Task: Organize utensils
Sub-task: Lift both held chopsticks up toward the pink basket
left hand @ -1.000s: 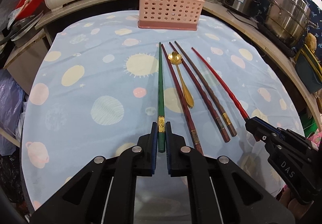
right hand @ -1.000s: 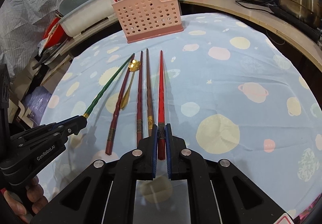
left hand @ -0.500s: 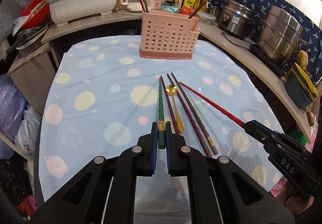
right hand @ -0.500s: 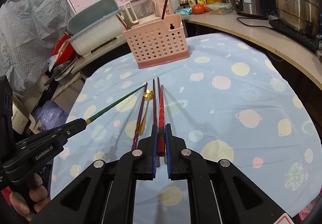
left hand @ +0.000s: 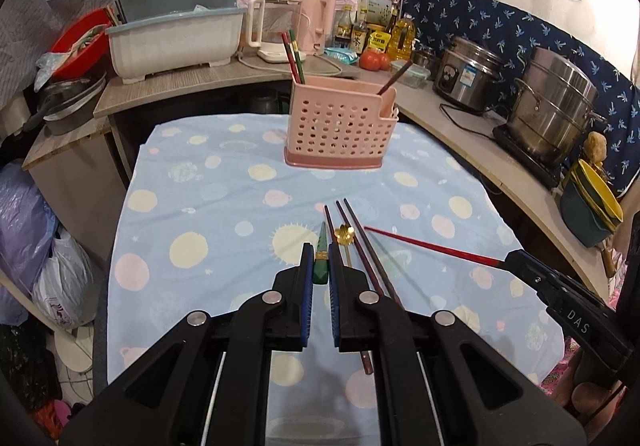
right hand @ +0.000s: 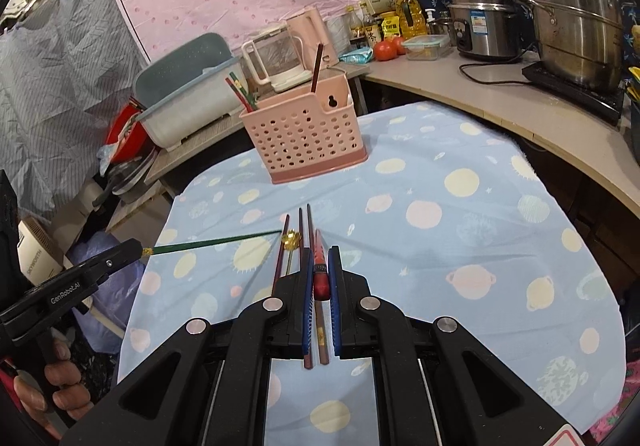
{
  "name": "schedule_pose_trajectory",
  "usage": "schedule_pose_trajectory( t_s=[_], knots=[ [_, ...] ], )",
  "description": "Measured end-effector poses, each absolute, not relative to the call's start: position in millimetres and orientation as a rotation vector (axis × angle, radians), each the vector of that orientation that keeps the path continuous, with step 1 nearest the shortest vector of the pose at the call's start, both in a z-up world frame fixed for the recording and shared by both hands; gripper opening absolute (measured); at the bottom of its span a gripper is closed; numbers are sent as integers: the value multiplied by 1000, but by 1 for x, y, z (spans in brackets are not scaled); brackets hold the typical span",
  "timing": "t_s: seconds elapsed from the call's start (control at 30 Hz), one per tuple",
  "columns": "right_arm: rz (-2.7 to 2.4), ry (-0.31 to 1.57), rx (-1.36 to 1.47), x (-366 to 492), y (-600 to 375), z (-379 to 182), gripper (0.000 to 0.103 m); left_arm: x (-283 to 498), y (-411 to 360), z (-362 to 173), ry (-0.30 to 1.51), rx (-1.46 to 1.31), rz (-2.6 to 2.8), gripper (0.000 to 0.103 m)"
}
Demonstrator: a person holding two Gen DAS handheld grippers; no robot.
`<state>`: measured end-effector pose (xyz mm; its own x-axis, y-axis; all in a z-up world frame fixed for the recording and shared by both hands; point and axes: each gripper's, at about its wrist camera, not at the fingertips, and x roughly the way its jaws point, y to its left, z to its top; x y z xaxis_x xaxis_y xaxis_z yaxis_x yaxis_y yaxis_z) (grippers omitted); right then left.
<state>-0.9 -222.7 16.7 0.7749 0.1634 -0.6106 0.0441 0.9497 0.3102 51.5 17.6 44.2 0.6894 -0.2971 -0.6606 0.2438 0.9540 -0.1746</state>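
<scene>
My left gripper [left hand: 321, 266] is shut on a green chopstick [left hand: 321, 260] and holds it above the table; it also shows in the right wrist view [right hand: 212, 243]. My right gripper [right hand: 320, 270] is shut on a red chopstick [right hand: 319, 266], also lifted, which shows in the left wrist view [left hand: 432, 244]. Three dark brown chopsticks [left hand: 362, 246] and a gold spoon [left hand: 345, 236] lie on the blue spotted tablecloth [left hand: 224, 230]. A pink perforated utensil basket [left hand: 340, 125] stands at the table's far side with a few chopsticks in it.
A counter wraps round the back and right with a dish rack [left hand: 176, 33], kettles [left hand: 276, 25], bottles, a rice cooker [left hand: 468, 73] and a steel pot [left hand: 556, 101]. Plastic bags [left hand: 36, 246] lie on the floor at the left.
Both grippers have lifted their chopsticks off the table and risen and drawn back. The chopstick tips now point up off the cloth. The other utensils have not moved.
</scene>
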Motion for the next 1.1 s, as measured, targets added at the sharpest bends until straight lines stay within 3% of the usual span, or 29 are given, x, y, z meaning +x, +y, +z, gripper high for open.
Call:
schedule_pose_trajectory(
  t_s=[1.1],
  knots=[
    [83,480,297,38,-232,100,7,95,11,134,554,-75,-313,7]
  ],
)
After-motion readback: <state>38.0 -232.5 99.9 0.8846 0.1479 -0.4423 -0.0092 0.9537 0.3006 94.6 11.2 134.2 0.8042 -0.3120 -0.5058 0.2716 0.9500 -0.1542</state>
